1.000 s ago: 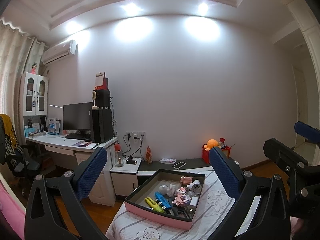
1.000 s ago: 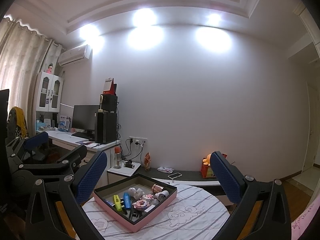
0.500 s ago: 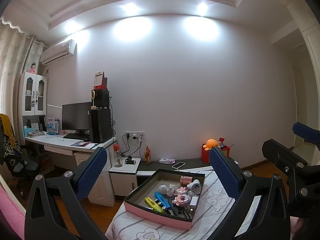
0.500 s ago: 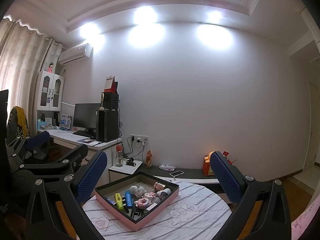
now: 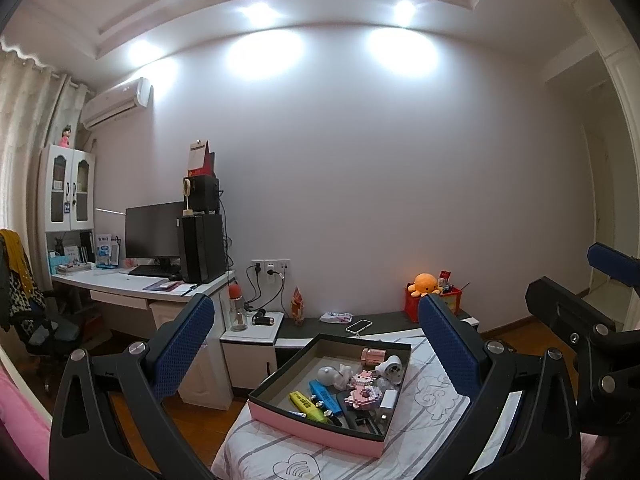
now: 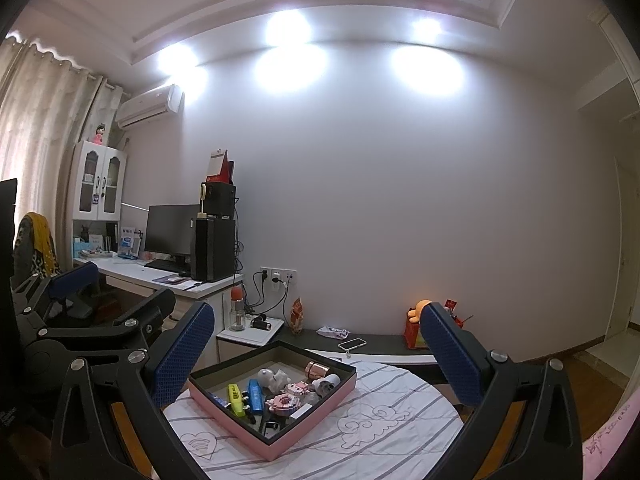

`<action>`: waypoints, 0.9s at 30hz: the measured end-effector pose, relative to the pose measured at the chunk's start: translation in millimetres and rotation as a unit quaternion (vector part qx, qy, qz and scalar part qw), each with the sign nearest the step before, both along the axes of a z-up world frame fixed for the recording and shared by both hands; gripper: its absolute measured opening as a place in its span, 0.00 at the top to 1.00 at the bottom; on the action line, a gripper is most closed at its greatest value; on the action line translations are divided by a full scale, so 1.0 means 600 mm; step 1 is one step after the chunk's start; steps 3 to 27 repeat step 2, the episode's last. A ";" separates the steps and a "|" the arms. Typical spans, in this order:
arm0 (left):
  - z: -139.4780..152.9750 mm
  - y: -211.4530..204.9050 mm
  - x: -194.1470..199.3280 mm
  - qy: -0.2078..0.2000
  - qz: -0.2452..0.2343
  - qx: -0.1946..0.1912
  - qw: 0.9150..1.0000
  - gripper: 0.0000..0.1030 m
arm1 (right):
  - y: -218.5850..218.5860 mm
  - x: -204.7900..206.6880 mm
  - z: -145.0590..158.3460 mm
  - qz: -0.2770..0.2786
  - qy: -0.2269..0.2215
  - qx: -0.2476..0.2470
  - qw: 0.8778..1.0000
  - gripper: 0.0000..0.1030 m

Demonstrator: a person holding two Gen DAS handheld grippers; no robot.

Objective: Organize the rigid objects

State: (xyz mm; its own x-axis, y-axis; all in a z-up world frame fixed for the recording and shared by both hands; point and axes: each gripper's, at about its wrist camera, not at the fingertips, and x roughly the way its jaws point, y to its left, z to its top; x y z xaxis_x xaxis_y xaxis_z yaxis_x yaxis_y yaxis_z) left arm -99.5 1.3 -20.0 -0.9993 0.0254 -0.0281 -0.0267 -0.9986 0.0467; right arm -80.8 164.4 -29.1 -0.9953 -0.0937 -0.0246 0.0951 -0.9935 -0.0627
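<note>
A pink-walled box [image 5: 316, 430] [image 6: 240, 426] rests on a round table with a striped white cloth [image 5: 424, 420] [image 6: 380, 416]. Inside lie a yellow highlighter [image 5: 306, 402] [image 6: 235, 396], a blue marker [image 5: 325, 392] [image 6: 254, 392], pink block figures [image 5: 362, 390] [image 6: 286, 396], a white figurine [image 5: 332, 374] [image 6: 272, 378], a rose-gold cylinder [image 5: 373, 356] [image 6: 317, 369] and other small pieces. My left gripper [image 5: 320, 344] and my right gripper [image 6: 320, 348] both hover above and short of the box, open and empty.
A desk [image 5: 132, 284] with monitor, computer tower and chair stands at left. A white nightstand [image 5: 252, 330] holds a bottle. A dark ledge [image 5: 384, 318] along the wall carries a phone, an orange plush and a red box. Wooden floor lies below the table.
Both views have shifted slightly; the box sits a little nearer and lower in the right wrist view. Both grippers stay open and nothing in the box has moved.
</note>
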 end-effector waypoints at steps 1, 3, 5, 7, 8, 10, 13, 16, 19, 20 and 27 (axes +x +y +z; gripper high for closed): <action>0.000 0.003 -0.002 0.000 0.000 -0.001 1.000 0.00 | 0.001 0.000 0.000 0.000 0.000 -0.001 1.000 0.00; 0.000 0.004 -0.001 0.000 0.000 -0.001 1.000 0.00 | 0.001 -0.001 0.000 0.000 0.000 -0.001 1.000 0.00; 0.000 0.004 -0.001 0.000 0.000 -0.001 1.000 0.00 | 0.001 -0.001 0.000 0.000 0.000 -0.001 1.000 0.00; 0.000 0.004 -0.001 0.000 0.000 -0.001 1.000 0.00 | 0.001 -0.001 0.000 0.000 0.000 -0.001 1.000 0.00; 0.000 0.004 -0.001 0.000 0.000 -0.001 1.000 0.00 | 0.001 -0.001 0.000 0.000 0.000 -0.001 1.000 0.00; 0.000 0.004 -0.001 0.000 0.000 -0.001 1.000 0.00 | 0.001 -0.001 0.000 0.000 0.000 -0.001 1.000 0.00; 0.000 0.004 -0.001 0.000 0.000 -0.001 1.000 0.00 | 0.001 -0.001 0.000 0.000 0.000 -0.001 1.000 0.00; 0.000 0.004 -0.001 0.000 0.000 -0.001 1.000 0.00 | 0.001 -0.001 0.000 0.000 0.000 -0.001 1.000 0.00; 0.000 0.004 -0.001 0.000 0.000 -0.001 1.000 0.00 | 0.001 -0.001 0.000 0.000 0.000 -0.001 1.000 0.00; 0.000 0.004 -0.001 0.000 0.000 -0.001 1.000 0.00 | 0.001 -0.001 0.000 0.000 0.000 -0.001 1.000 0.00; 0.000 0.004 -0.001 0.000 0.000 -0.001 1.000 0.00 | 0.001 -0.001 0.000 0.000 0.000 -0.001 1.000 0.00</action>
